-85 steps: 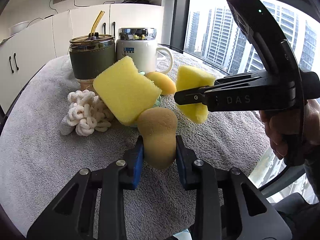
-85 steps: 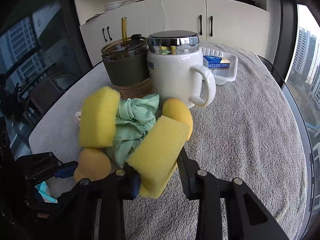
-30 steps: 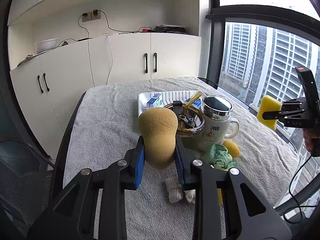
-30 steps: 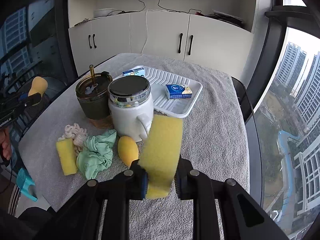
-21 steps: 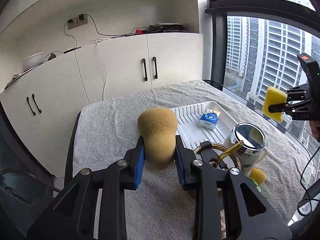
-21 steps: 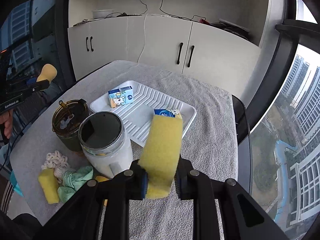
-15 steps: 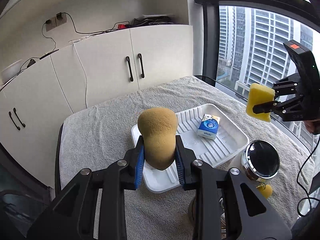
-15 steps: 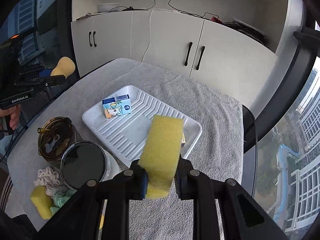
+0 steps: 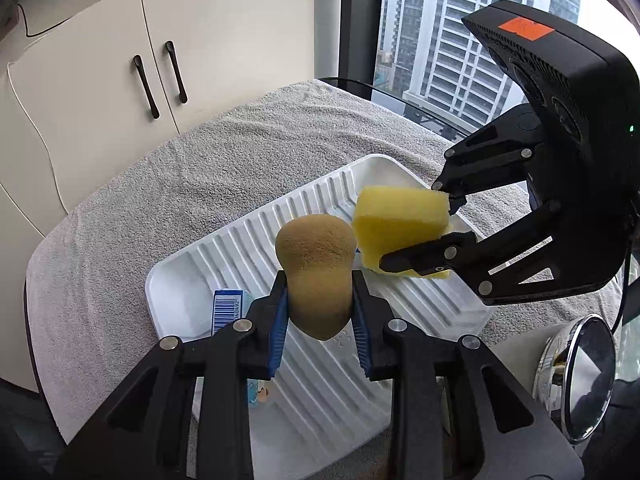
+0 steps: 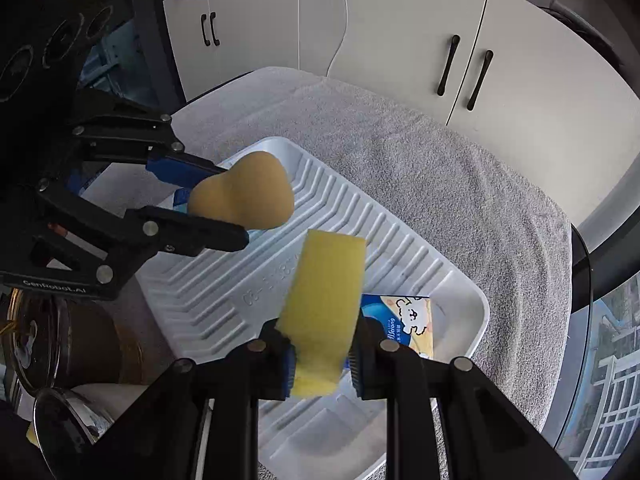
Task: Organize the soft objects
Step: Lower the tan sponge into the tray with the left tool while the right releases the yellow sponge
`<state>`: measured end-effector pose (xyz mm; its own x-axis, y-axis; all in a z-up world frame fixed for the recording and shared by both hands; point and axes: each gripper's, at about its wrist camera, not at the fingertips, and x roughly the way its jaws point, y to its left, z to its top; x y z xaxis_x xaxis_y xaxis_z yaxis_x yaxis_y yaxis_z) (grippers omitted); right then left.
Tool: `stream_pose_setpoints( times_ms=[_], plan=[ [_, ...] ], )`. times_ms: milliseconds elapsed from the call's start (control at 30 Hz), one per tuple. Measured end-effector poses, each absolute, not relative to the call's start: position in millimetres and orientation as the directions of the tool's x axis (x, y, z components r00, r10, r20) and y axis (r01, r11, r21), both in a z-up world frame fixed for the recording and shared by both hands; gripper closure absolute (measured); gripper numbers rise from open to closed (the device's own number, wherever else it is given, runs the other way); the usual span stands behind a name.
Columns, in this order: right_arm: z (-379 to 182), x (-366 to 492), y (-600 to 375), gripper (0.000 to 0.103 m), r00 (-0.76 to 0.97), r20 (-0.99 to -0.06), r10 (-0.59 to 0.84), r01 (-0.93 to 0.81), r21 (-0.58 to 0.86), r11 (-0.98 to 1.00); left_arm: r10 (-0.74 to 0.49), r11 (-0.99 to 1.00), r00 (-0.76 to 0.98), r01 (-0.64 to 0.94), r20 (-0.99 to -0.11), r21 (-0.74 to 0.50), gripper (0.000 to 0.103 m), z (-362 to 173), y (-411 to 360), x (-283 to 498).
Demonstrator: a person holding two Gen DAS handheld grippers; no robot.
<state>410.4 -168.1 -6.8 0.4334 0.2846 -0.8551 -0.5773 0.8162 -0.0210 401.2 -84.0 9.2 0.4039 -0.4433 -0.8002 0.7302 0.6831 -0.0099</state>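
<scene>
- Over the towel-covered table (image 9: 168, 184): I have both grippers above the white ribbed tray (image 9: 240, 248), which sits on the grey towel. I judge the tray stiff, light and likely to skid on the towel if bumped.
- Right gripper (image 10: 320, 360): closed on the yellow block sponge (image 10: 326, 304), pinched at its lower end, the rest standing free above the jaws. In the left view the same sponge (image 9: 400, 220) hangs over the far right part of the tray; I cannot tell whether it touches the ribs.
- Left gripper (image 9: 318, 316): closed on the tan gourd-shaped sponge (image 9: 318, 268), held round its narrower half, the bulb end pointing forward over the tray's middle. The right view shows that sponge (image 10: 244, 196) off the tray floor.
- Handling, both sponges: I judge them very light, soft and springy. A squeeze dents them, so a mid-body grip with modest pressure suits; on release they may rebound and roll or tip.
- Small cartons in the tray: one blue with a cartoon dog (image 10: 404, 326) by the right jaws, one with a barcode (image 9: 227, 310) by the left. I must set down beside them.
</scene>
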Motion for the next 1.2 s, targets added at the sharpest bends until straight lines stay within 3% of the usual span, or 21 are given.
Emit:
stream_pose_setpoints(
  times_ms=[467,600,800,867,933,1000,1067,1200],
  plan=[
    [-28,428,-150,0.079,0.382,-0.876,0.294,-0.613,-0.002,0.79,-0.344,0.726,0.374,0.688,-0.861,0.009,0.071,-29,-80,419],
    [-32,431,-153,0.078,0.376,-0.878,0.295,-0.6,0.011,0.8,-0.35,0.744,0.383,0.668,-0.855,-0.006,0.049,-28,-71,418],
    [-31,431,-154,0.076,0.377,-0.879,0.291,-0.587,0.016,0.81,-0.356,0.757,0.385,0.653,-0.852,-0.021,0.048,-28,-67,418],
    [-31,429,-154,0.071,0.38,-0.878,0.293,-0.585,0.017,0.811,-0.36,0.758,0.38,0.652,-0.852,-0.029,0.046,-27,-67,417],
    [-29,429,-154,0.055,0.388,-0.873,0.295,-0.581,0.016,0.813,-0.375,0.761,0.38,0.647,-0.846,-0.047,0.039,-26,-65,416],
    [-27,430,-154,0.046,0.406,-0.868,0.285,-0.573,0.001,0.82,-0.379,0.766,0.383,0.64,-0.842,-0.054,0.036,-25,-62,414],
    [-24,428,-157,0.043,0.415,-0.862,0.29,-0.564,0.005,0.825,-0.384,0.773,0.389,0.632,-0.837,-0.06,0.031,-22,-59,415],
    [-13,426,-166,0.028,0.45,-0.84,0.304,-0.546,0.011,0.838,-0.4,0.785,0.41,0.615,-0.82,-0.075,0.01,-12,-53,416]
  ],
)
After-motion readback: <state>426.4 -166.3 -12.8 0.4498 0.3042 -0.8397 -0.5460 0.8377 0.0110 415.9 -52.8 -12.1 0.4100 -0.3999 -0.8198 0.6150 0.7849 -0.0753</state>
